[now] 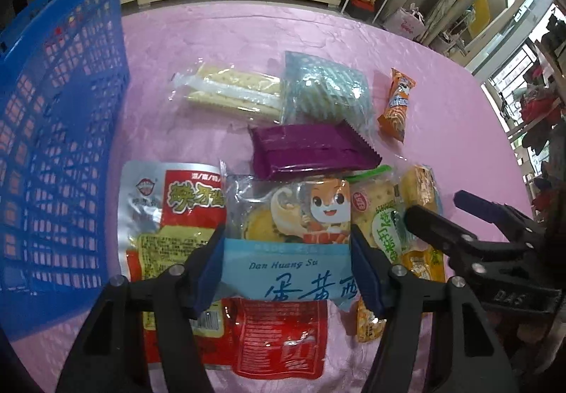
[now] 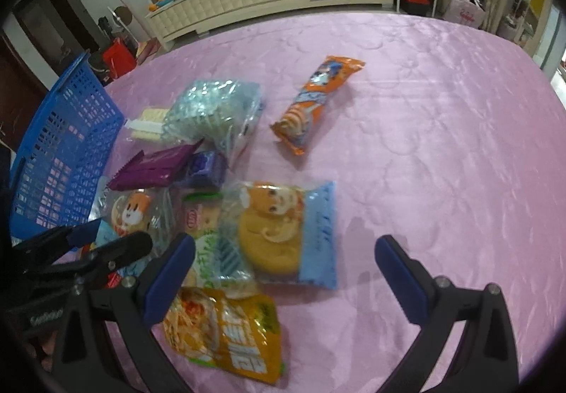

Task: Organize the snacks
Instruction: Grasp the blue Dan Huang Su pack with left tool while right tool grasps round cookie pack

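The egg-yolk pastry packet (image 1: pixel 286 251) lies near us on the pink desk (image 1: pixel 442 109), its blue end between our left gripper (image 1: pixel 287 269) fingers, which touch both sides. The blue basket (image 1: pixel 60 145) stands left; right gripper (image 2: pixel 284 278) gapes wide, empty.

Seen by the left wrist camera, the basket (image 1: pixel 60 131) stands at frame left on the tablecloth (image 1: pixel 442 131), the snack packets (image 1: pixel 311 148) lie clustered at centre, and one wrapped roll (image 1: pixel 397 104) lies apart at upper right.
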Available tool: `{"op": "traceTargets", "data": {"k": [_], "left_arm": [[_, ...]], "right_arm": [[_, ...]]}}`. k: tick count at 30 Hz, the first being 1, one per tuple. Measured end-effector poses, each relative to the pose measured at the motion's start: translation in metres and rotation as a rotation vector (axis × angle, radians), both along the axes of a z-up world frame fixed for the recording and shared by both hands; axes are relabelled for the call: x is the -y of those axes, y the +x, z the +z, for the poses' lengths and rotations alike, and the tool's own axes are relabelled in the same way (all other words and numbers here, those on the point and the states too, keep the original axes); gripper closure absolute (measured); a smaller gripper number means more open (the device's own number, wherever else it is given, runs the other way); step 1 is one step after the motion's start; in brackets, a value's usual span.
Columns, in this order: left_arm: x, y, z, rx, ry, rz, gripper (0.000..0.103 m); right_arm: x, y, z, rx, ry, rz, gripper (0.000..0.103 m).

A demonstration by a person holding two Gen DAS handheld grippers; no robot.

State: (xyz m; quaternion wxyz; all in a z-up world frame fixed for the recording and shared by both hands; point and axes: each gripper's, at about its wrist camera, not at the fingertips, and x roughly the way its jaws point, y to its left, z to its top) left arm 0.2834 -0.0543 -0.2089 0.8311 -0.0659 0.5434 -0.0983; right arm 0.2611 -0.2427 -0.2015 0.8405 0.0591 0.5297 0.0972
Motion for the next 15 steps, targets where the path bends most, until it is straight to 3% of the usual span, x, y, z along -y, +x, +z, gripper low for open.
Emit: {"op": "traceTargets", "data": {"k": [4, 8, 11, 13, 15], "left_arm": [[-0.012, -0.012, 0.004, 0.003, -0.027, 0.014, 0.041], [-0.015, -0.015, 0.004, 0.01, -0.027, 0.024, 0.041], [-0.012, -0.015, 0.006, 0.012, -0.029, 0.037, 0.041], [-0.012, -0.019, 0.007, 0.01, -0.039, 0.041, 0.041], [-0.012, -0.025, 0.012, 0.016, -0.032, 0.041, 0.041]], "right_arm": [[-0.003, 0.007, -0.007, -0.018, 0.017, 0.008, 0.003], [0.001, 0.012, -0.011, -0.019, 0.04, -0.005, 0.024], [0.0, 0.011, -0.01, -0.014, 0.034, 0.015, 0.029], [-0.002, 0.009, -0.006, 0.001, 0.008, 0.037, 0.041], [-0.004, 0.004, -0.001, 0.015, 0.007, 0.048, 0.041]]}}
